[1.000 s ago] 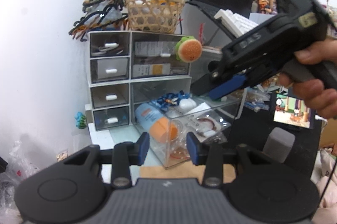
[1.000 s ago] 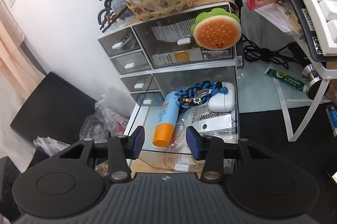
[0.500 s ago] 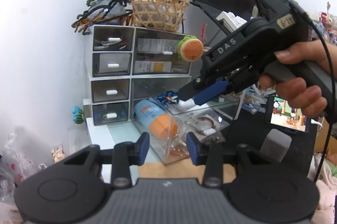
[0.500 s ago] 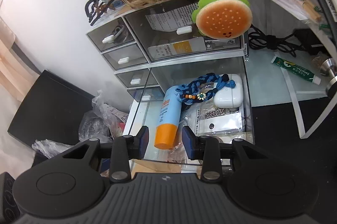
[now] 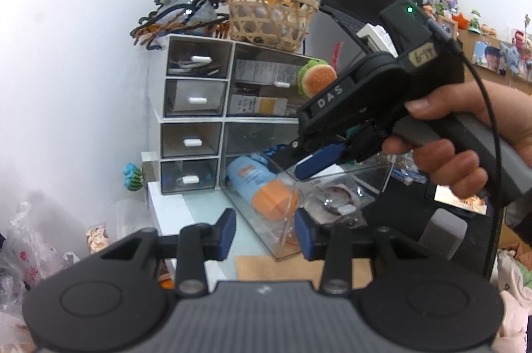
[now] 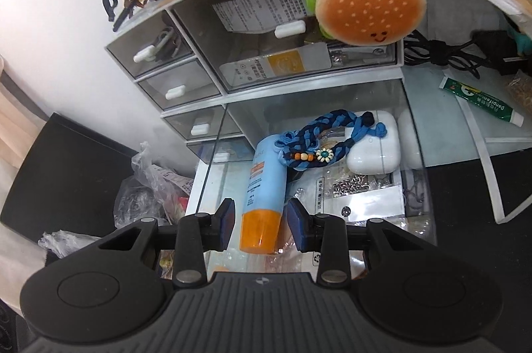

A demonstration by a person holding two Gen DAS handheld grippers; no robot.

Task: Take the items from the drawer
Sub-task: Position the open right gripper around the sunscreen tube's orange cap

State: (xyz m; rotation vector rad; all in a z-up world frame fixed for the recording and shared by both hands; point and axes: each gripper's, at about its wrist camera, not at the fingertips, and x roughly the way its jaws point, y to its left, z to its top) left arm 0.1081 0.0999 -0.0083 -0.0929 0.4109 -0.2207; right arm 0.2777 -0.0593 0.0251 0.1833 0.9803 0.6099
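Your right gripper [image 6: 261,228] is the nearer one: jaws spread, empty, straddling the orange cap of the blue tube [image 6: 264,186], pads not touching it as far as I can tell. Tube's long axis runs 12 to 6 in the right wrist view, cap at 6, toward you. It lies inside the pulled-out clear drawer [image 6: 414,133], left side. Also in there: braided blue cord [image 6: 332,133] draped over the tube's far end at 12, white earbud case [image 6: 374,150] at 1, small plastic packets [image 6: 359,190] at 3. Left gripper [image 5: 265,231] jaws apart w/ nothing btwn, held back from the drawer front
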